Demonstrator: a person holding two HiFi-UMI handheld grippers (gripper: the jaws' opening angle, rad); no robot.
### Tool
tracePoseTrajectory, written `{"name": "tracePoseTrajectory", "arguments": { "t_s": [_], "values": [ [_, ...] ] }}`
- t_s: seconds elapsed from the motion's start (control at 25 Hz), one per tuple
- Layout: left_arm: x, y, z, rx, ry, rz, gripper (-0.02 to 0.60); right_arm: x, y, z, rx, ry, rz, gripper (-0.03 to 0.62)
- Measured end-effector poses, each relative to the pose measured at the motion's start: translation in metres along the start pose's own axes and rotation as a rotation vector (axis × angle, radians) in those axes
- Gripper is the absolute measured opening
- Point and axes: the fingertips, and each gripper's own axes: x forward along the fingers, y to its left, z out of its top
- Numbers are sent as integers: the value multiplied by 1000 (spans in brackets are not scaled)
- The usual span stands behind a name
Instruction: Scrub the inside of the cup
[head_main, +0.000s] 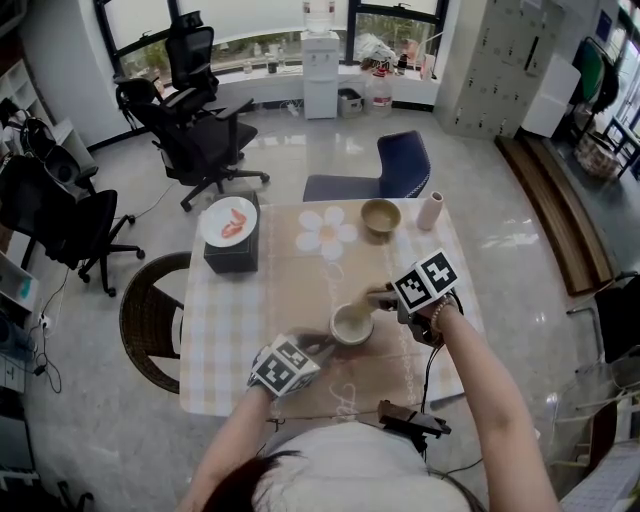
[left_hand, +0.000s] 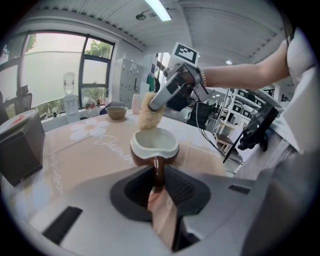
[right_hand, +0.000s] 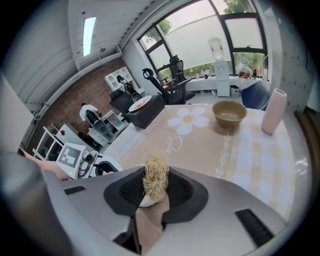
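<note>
One round cup (head_main: 352, 324), glossy brown outside, white inside, sits near-centre on the checked tablecloth (head_main: 232, 335), its slim handle (left_hand: 158, 167) pinched in the left gripper (left_hand: 159, 184), while the right gripper (right_hand: 156, 190) clamps one coarse fibrous scrubber (right_hand: 156, 175) by its far rim.

Bare beige checked tablecloth (head_main: 298, 282) lies open between the brown-and-white ceramic cup (head_main: 351, 325) and the far olive bowl (head_main: 380, 216); a pale pink cylinder vase (head_main: 430, 211) stands at the far right corner; a black box (head_main: 232, 256) bearing a white plate (head_main: 212, 222) blocks the far left.

Most of cup (right_hand: 144, 201) hidden behind scrubber (right_hand: 156, 179), red food (head_main: 236, 224) on plate (head_main: 212, 230) unidentifiable
</note>
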Motion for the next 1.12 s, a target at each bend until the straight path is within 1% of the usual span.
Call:
{"name": "tracePoseTrajectory", "arguments": {
  "t_s": [0.48,0.6,0.72,0.92,1.04,1.12],
  "values": [
    [0,-1,0,5,-1,-7,69,-16,3,-25,96,-85,94,95],
    [1,0,-2,4,0,-11,69,-21,4,-25,109,-138,105,95],
    [1,0,-3,6,1,-14,69,-28,-2,-22,132,-216,79,95],
    [0,-1,0,4,0,-15,69,-32,-13,-26,146,-274,9,95],
    [1,-2,-1,6,-3,-16,69,-29,-15,-20,120,-335,-21,95],
    [1,-1,-2,7,-3,-16,69,-25,-15,-16,92,-348,-41,95]
  ]
}}
